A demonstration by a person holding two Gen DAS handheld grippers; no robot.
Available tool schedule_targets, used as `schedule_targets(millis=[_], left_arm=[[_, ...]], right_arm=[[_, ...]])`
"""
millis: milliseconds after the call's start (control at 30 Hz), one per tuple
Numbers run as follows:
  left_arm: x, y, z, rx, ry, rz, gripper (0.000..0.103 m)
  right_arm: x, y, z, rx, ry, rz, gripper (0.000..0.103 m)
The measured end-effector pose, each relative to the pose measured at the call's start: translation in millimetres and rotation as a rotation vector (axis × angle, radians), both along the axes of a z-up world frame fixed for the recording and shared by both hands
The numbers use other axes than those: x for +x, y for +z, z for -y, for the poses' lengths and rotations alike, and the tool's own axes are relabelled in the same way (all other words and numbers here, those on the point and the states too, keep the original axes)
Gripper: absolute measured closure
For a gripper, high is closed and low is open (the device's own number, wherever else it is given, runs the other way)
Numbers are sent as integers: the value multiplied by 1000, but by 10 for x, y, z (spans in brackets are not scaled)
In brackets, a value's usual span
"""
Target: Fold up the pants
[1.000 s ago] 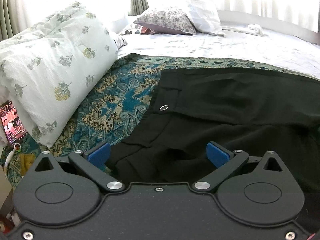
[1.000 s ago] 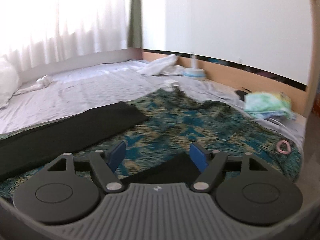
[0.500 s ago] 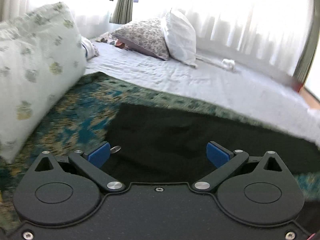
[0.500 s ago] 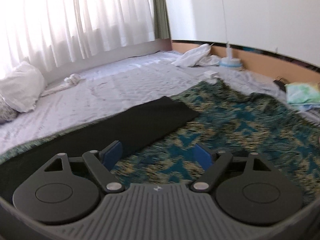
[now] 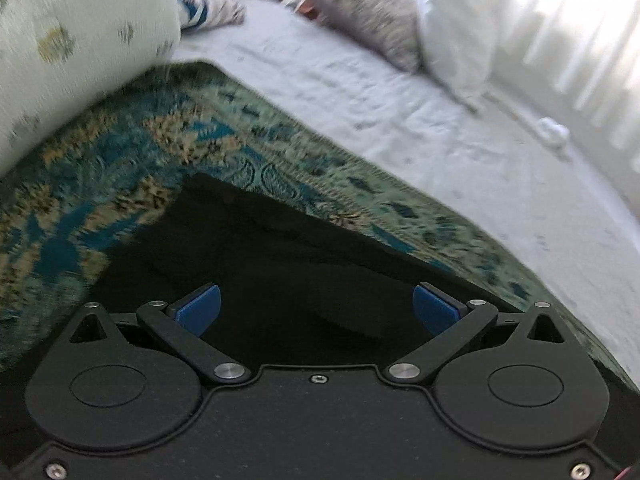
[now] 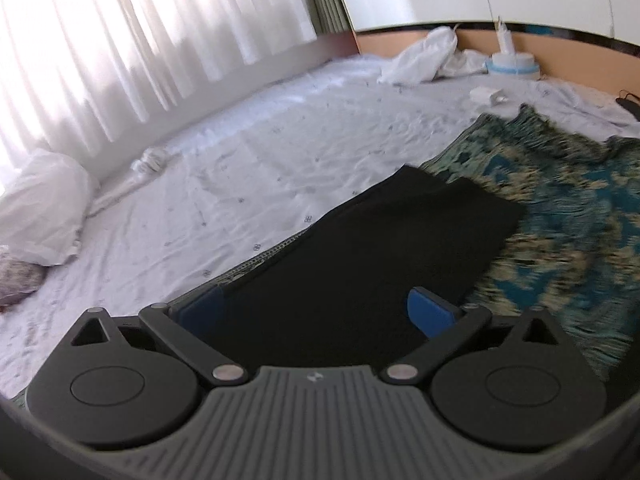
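Left wrist view: black pants (image 5: 280, 264) spread flat on patterned teal throw (image 5: 120, 168), waist corner toward floral pillow (image 5: 76, 40). Left gripper (image 5: 316, 306) over the dark cloth — blue pads (image 5: 200, 308) wide apart, gripping nothing. Beyond the throw, white sheet (image 5: 400, 112), then grey patterned pillow (image 5: 360, 12) and white pillow (image 5: 452, 28) near the curtain.

Right wrist view: pants (image 6: 380, 248) leg end lying along throw (image 6: 568, 220) edge, hem corner near the sheet (image 6: 260, 160). Right gripper (image 6: 316, 310) above the leg — just been opening, fingers fully apart, cloth below them, not pinched. White curtain (image 6: 140, 40) behind; crumpled white cloth (image 6: 424, 56) and small round white-and-blue object (image 6: 512, 64) by wooden bed rim. Heavy motion blur on throw in both views.
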State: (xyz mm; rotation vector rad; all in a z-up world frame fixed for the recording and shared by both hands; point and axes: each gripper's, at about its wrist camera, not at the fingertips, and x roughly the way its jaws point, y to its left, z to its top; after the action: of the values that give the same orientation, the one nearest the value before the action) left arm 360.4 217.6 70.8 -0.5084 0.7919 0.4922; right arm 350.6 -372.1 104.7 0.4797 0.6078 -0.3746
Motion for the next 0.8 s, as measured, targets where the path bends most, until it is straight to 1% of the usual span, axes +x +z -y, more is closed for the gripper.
schedule_targets(millis=[167, 200, 267, 400, 433, 533, 567, 633, 667, 700, 733, 767, 800], left_arm=[[457, -366, -103, -64, 144, -57, 0], [529, -413, -102, -52, 177, -65, 0], [648, -460, -59, 29, 222, -68, 0], [865, -589, 53, 147, 272, -162, 0], [905, -608, 86, 174, 289, -172, 0], [986, -638, 112, 207, 338, -169, 0], [1012, -649, 103, 217, 337, -170, 0], [1038, -675, 78, 224, 325, -170, 0], [1035, -674, 79, 225, 320, -165, 0], [1030, -671, 84, 229, 310, -167, 0], [1019, -660, 88, 233, 298, -167, 1], [993, -650, 93, 232, 286, -160, 7], [957, -631, 104, 234, 273, -147, 12]], right_arm=[[775, -332, -92, 9, -33, -88, 0], [915, -388, -108, -1, -45, -104, 0], [1144, -475, -123, -28, -64, -120, 0], [1556, -648, -98, -76, -113, -187, 0], [1636, -695, -80, -81, -125, -203, 0], [1827, -838, -45, -94, -153, -246, 0], [1889, -879, -49, -119, -162, -266, 0], [1997, -934, -108, -208, -157, -294, 0], [2015, -949, -128, -234, -153, -300, 3], [2004, -955, -129, -233, -163, -296, 9], [1957, -949, -111, -218, -194, -282, 26], [1913, -931, -114, -227, -214, -272, 41], [1871, -913, -121, -249, -224, -275, 51]])
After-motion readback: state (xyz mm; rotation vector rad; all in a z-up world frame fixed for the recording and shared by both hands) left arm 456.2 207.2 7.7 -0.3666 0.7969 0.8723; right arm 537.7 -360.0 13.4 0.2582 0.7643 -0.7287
